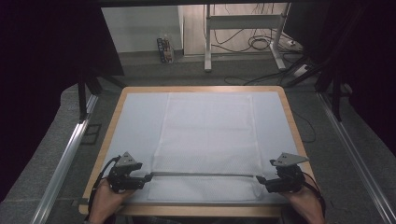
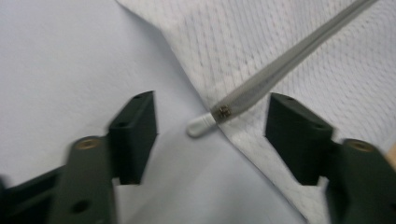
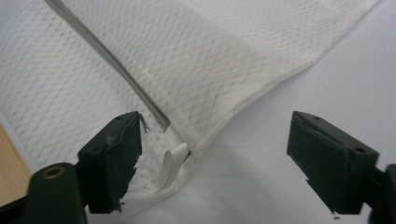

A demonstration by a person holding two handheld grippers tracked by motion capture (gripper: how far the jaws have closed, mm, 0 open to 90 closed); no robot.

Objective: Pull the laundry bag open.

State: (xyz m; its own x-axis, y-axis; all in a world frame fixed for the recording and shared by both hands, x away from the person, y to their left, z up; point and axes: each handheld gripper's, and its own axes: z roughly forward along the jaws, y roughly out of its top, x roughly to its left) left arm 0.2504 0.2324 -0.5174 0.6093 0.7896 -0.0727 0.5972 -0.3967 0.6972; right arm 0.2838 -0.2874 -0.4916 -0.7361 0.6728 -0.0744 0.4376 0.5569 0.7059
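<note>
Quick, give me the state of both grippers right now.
Left gripper: open, holding nothing; the thin grey rod's white tip lies between its jaws, untouched.
Right gripper: open, holding nothing, at the white mesh cloth's corner.

No words, numbers or signs can be read. A small box stands on the floor at about 11 o'clock from the table, and it has dark print on its side, but the print is too small and blurry to read. A tiny dark mark sits on the rod near its white tip, also too blurry.
</note>
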